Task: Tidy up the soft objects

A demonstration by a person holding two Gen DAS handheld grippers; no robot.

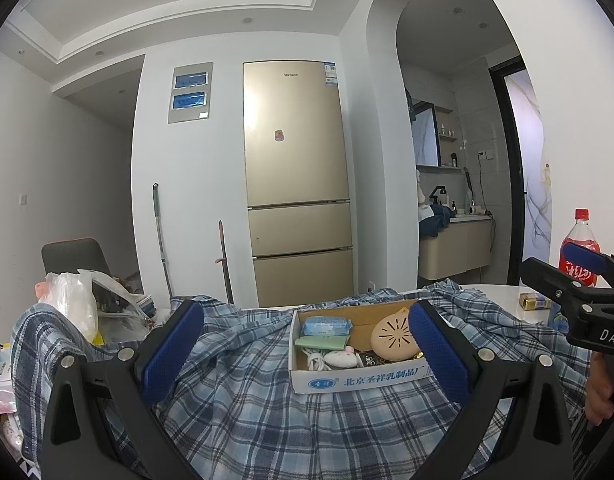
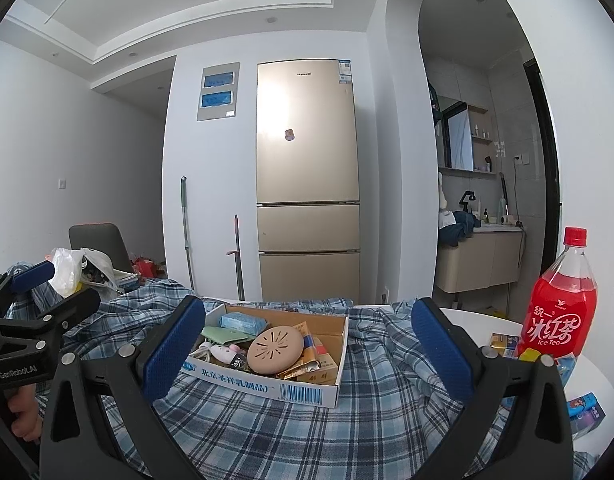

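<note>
A blue plaid cloth (image 1: pixel 267 412) lies spread and rumpled over the table; it also fills the lower part of the right wrist view (image 2: pixel 347 420). A shallow cardboard box (image 1: pixel 359 380) of small items rests on the cloth, also seen in the right wrist view (image 2: pixel 267 384). My left gripper (image 1: pixel 305 356) is open and empty above the cloth, jaws either side of the box. My right gripper (image 2: pixel 307 350) is open and empty, just in front of the box. Each gripper shows at the edge of the other's view.
A red ice tea bottle (image 2: pixel 559 312) stands on the white table (image 2: pixel 599 372) at right, with small packets beside it. A white plastic bag (image 1: pixel 73 304) and clutter sit at left. A gold fridge (image 1: pixel 295 184), a mop and a chair stand behind.
</note>
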